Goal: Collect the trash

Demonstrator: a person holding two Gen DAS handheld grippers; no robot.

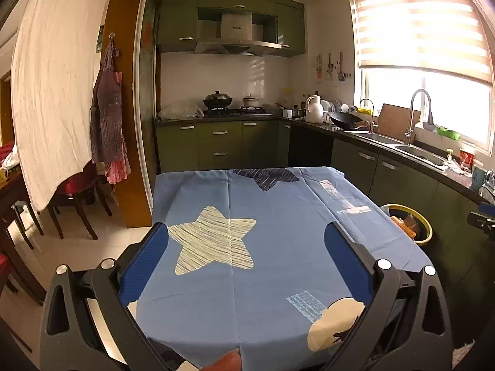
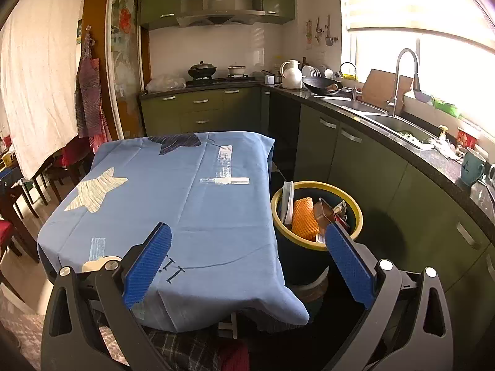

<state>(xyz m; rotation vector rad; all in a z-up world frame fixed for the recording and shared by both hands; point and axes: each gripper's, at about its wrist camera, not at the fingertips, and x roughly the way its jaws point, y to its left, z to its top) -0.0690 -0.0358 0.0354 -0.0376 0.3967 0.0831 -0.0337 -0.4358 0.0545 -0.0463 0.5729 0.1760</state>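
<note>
Table [image 2: 185, 204] sits mid-frame in right wrist view, w/ cloth [image 2: 222, 232] draped over it. Bin [image 2: 315, 244] stands just beside table's right edge, lower centre-right, w/ trash [image 2: 304, 218] inside. Counter [image 2: 402, 151] runs along the right, sink [image 2: 393, 120] set in it. Stove [image 2: 219, 78] at the back, upper centre. Chairs [image 2: 18, 198] at far left, behind table.
</note>
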